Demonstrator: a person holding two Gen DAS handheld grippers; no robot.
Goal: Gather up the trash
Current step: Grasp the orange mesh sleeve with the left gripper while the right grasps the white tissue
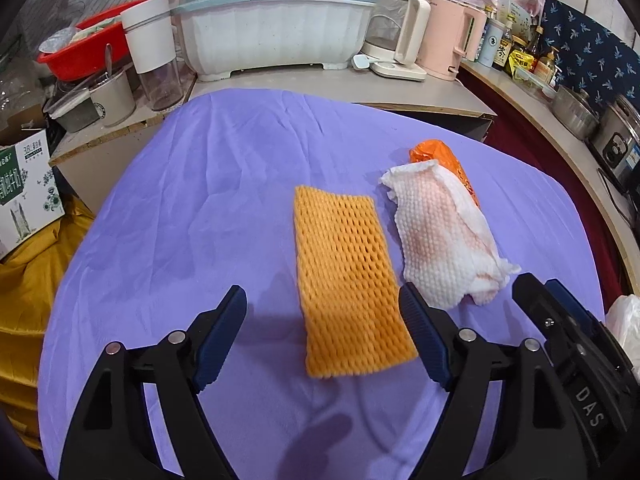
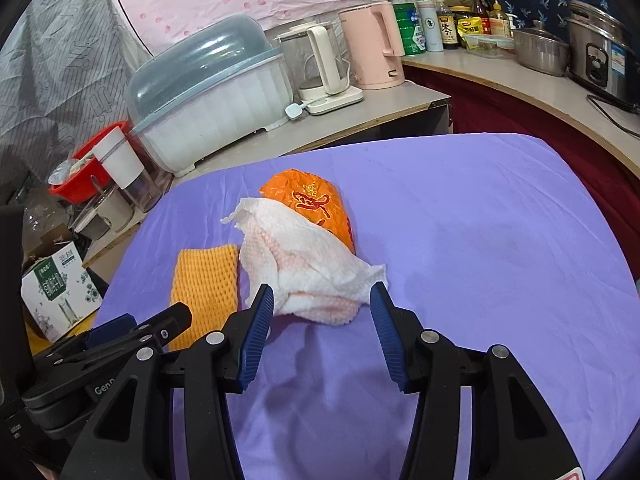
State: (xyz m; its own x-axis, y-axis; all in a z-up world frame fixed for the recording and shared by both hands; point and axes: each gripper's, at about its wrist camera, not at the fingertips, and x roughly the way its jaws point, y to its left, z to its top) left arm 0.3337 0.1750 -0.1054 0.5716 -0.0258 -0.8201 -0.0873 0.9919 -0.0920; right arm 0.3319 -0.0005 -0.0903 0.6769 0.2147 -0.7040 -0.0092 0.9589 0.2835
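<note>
Looking along the left claw [image 1: 322, 334] first: jaws spread wide, nothing held, poised low over the purple cloth-covered surface [image 1: 180, 208]. Flat orange foam-mesh fruit sleeve [image 1: 344, 280] lying at frame centre, its near end sitting between the two blue pads without touching either. Crumpled white paper towel with a pink stain [image 1: 436, 232] just right of the sleeve, its near edge beside the right-hand pad. Crinkled orange plastic wrapper [image 1: 440, 156] tucked partly under the towel's far side, right of centre. Right claw [image 1: 560, 304] intruding at lower right, close to the towel. No bin or bag clearly identifiable here, only a pale plastic shape at the far right edge, too cut off to name.

Turning to the right wrist view: right claw [image 2: 322, 304] also wide open and empty, fingertips flanking the near end of the towel [image 2: 304, 264] at frame centre, the left pad at or touching its edge. Wrapper [image 2: 316, 204] above and behind it, half covered. Sleeve [image 2: 204, 284] at centre left, the left claw [image 2: 140, 328] over its near end at lower left.

Judging progress: very early. All three scraps still loose on the surface, none gripped, none collected. Left to do: pinching, lifting and depositing each piece, apparently starting with sleeve and towel.
</note>
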